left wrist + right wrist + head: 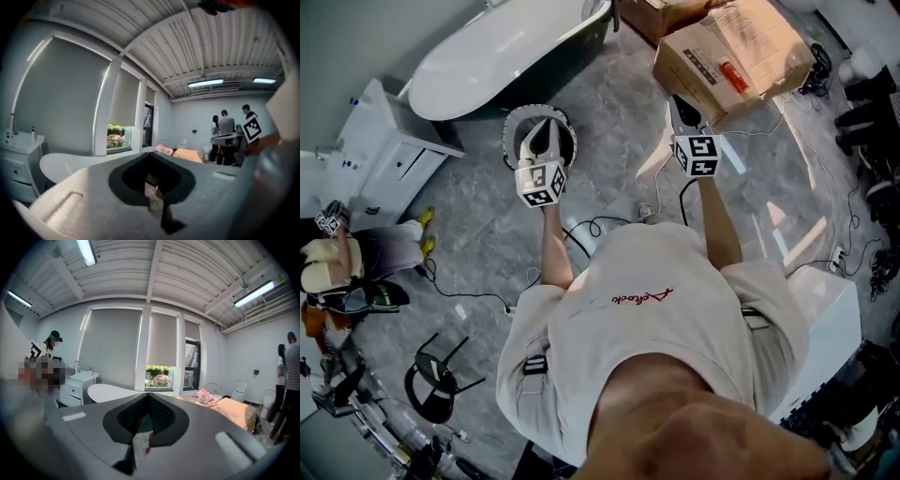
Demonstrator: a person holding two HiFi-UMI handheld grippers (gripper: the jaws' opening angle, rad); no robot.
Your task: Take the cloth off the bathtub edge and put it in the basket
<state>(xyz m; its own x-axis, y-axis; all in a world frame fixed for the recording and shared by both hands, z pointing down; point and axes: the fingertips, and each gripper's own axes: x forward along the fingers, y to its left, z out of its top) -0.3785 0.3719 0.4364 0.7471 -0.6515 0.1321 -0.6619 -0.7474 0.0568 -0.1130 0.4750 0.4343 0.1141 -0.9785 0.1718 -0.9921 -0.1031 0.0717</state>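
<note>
Cloth (204, 396), a pink heap, lies right of centre in the right gripper view, past the far end of the white bathtub (487, 56) and beside a cardboard box (731, 58); I cannot tell whether it rests on the rim. One round white basket (511, 127) stands on the grey marble floor (619, 122) at upper centre, mostly hidden under the left claw (544, 131). That claw and the right claw (680, 111) are both clenched on nothing. Two cardboard boxes sit upper right.
</note>
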